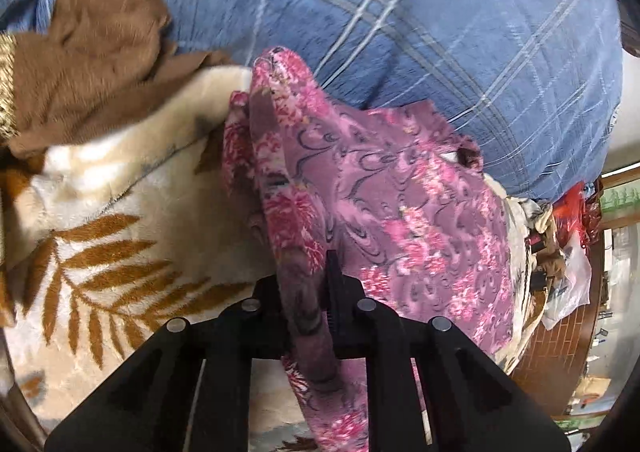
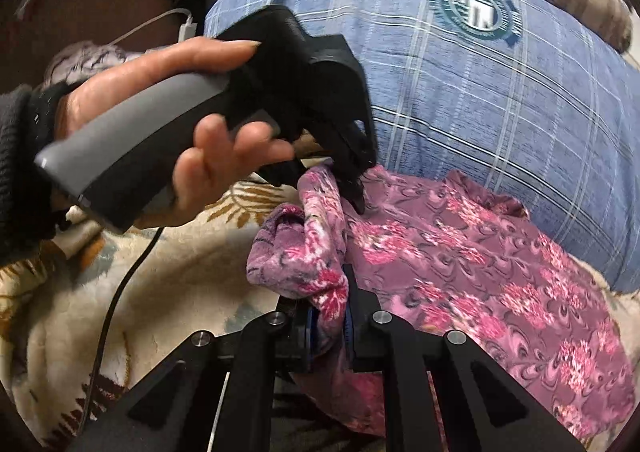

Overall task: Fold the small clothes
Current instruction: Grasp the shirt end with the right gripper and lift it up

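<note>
Soft cream blanket (image 1: 132,188) with brown leaves lay under everything, with a blue quilt (image 1: 440,32) behind. You were partway through, I think: the pink cloth (image 2: 460,252) lay half spread on the blanket, one edge bunched up, no neat fold yet. A brown cloth (image 1: 88,64) waited nearby. Your left claw (image 1: 308,292) was pinched tight on the pink cloth's edge. Your right claw (image 2: 328,316) was pinched on it too. Your left hand (image 2: 192,132) held its handle tipped down toward the cloth.
</note>
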Tool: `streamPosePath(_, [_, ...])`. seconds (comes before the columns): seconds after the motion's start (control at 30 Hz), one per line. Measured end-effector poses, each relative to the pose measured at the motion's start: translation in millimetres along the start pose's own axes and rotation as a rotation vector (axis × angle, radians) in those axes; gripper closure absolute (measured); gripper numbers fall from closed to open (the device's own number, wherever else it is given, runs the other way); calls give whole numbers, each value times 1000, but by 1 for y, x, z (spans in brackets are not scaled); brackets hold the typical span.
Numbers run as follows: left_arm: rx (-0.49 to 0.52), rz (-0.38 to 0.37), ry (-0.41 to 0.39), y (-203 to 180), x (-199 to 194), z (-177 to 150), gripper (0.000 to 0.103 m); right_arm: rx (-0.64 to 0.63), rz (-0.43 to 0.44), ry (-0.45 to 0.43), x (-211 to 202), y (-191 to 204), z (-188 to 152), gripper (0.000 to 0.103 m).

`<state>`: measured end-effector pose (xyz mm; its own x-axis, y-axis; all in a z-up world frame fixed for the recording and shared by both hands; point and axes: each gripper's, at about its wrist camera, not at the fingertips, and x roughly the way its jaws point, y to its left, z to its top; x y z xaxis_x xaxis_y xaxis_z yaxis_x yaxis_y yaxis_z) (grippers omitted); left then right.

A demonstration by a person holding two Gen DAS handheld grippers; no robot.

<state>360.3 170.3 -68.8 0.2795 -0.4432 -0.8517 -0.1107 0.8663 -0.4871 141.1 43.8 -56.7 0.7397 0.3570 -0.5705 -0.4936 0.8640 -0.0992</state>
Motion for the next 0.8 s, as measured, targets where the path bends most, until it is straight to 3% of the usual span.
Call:
streamPosePath(0.33, [71, -37, -68, -64, -36, -10, 91, 168, 19, -89, -48, -51, -1, 94])
streamPosePath(0.8, [201, -15, -95, -194, -20, -33, 91, 357, 10, -189, -113, -164, -36, 98])
